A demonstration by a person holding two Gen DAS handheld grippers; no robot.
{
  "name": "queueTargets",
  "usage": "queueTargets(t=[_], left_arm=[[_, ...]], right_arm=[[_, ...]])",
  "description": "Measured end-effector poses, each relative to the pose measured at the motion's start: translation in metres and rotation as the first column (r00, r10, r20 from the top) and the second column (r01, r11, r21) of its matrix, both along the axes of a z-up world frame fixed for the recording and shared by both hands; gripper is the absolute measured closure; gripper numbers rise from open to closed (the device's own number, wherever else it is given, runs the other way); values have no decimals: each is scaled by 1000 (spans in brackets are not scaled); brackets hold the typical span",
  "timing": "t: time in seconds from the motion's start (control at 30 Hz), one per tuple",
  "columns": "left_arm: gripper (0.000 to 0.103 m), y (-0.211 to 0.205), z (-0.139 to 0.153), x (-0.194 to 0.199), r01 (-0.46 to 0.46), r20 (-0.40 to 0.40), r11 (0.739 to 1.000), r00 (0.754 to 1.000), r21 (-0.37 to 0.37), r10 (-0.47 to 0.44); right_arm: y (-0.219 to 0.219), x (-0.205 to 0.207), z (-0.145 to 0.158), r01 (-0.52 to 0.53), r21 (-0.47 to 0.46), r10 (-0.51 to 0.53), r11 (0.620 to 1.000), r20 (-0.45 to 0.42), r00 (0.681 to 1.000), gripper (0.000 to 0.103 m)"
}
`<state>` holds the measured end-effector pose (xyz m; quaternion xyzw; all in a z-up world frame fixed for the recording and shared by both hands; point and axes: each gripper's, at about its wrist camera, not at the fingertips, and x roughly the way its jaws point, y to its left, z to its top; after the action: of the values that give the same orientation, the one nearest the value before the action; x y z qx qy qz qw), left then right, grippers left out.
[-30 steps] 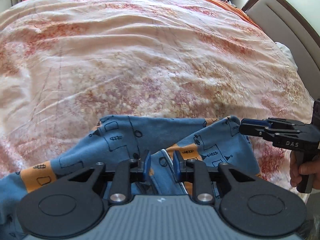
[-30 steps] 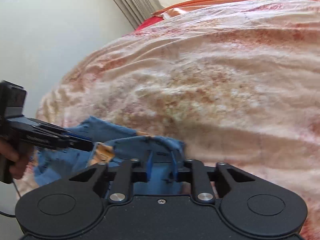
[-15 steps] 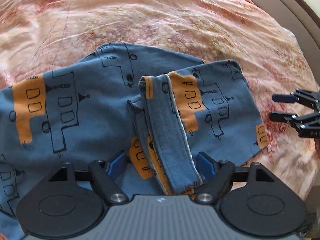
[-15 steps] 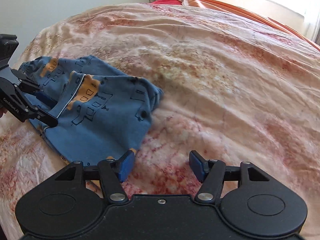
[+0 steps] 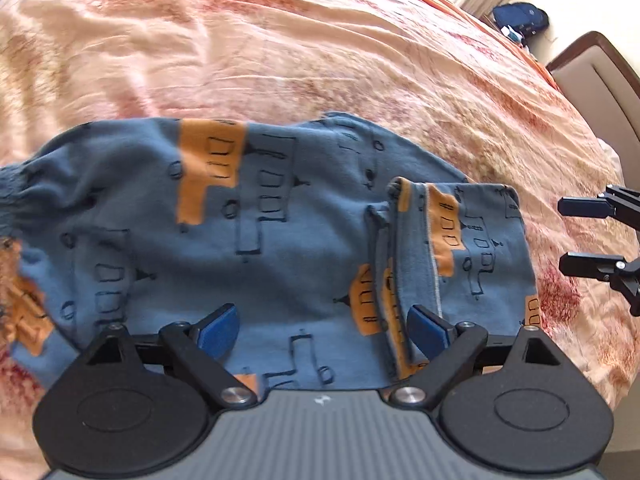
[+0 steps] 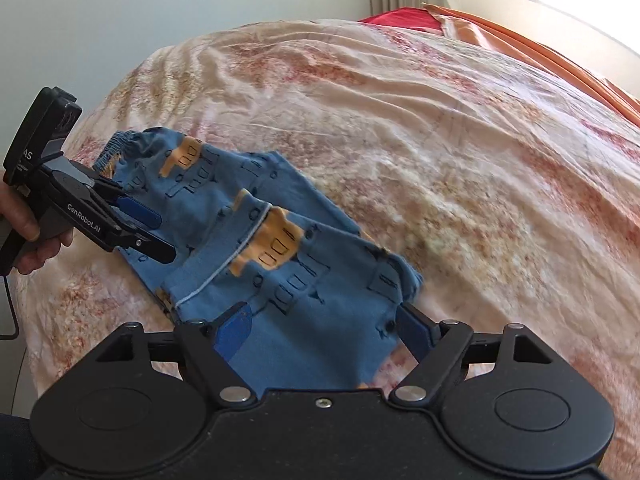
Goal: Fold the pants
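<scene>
A bed (image 5: 280, 40) under a wrinkled peach-and-red bedspread (image 6: 440, 128) is filling both views. Blue pants (image 5: 248, 232) with orange building prints are lying folded on it, one leg end doubled back on top. The left gripper (image 5: 324, 326) and the right gripper (image 6: 324, 330) are hovering above the fabric, jaws spread wide after just opening, gripping nothing.
</scene>
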<state>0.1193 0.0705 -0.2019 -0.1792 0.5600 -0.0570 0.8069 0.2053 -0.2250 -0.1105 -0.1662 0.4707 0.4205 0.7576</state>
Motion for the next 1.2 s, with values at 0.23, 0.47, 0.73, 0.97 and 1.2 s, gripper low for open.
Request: queueTargets(t=[0.23, 0.47, 0.73, 0.97, 1.2], left_arm=[[9, 80, 12, -65, -132, 52, 991, 990, -5, 132], [9, 143, 16, -108, -255, 89, 965, 961, -63, 260], [8, 175, 13, -108, -247, 151, 962, 953, -120, 264], [8, 180, 6, -94, -222, 165, 963, 955, -152, 246], [8, 178, -2, -67, -219, 184, 957, 950, -190, 254]], right_arm=[[162, 27, 27, -294, 89, 296, 952, 0, 955, 22], [341, 18, 7, -669, 50, 670, 741, -108, 734, 23], [432, 1, -39, -906, -106, 850, 411, -316, 422, 33], [462, 1, -79, -936, -118, 812, 330, -470, 346, 45], [429, 4, -20, -955, -56, 897, 290, -332, 292, 87]])
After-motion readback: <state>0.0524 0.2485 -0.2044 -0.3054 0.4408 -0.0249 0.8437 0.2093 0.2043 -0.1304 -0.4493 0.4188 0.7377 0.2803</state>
